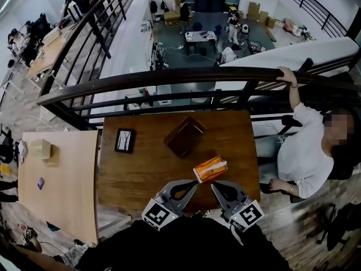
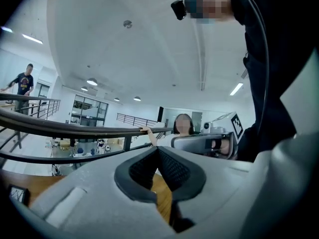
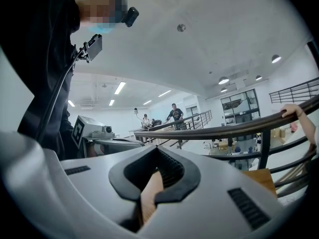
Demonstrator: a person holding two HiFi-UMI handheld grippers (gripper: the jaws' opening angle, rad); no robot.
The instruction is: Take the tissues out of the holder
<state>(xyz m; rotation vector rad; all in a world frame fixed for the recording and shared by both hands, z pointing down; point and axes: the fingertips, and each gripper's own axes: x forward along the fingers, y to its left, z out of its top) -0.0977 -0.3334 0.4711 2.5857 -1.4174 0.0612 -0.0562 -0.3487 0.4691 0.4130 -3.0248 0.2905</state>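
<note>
- The orange tissue pack (image 1: 210, 169) lies on the worktop (image 1: 141, 176) near its front edge, apart from the brown holder (image 1: 184, 135) behind it
- The left gripper (image 1: 194, 183) and right gripper (image 1: 214, 186) hover just beside the pack, jaws closed tight on nothing
- The pack looks already out, so draw both back without nudging it
</note>
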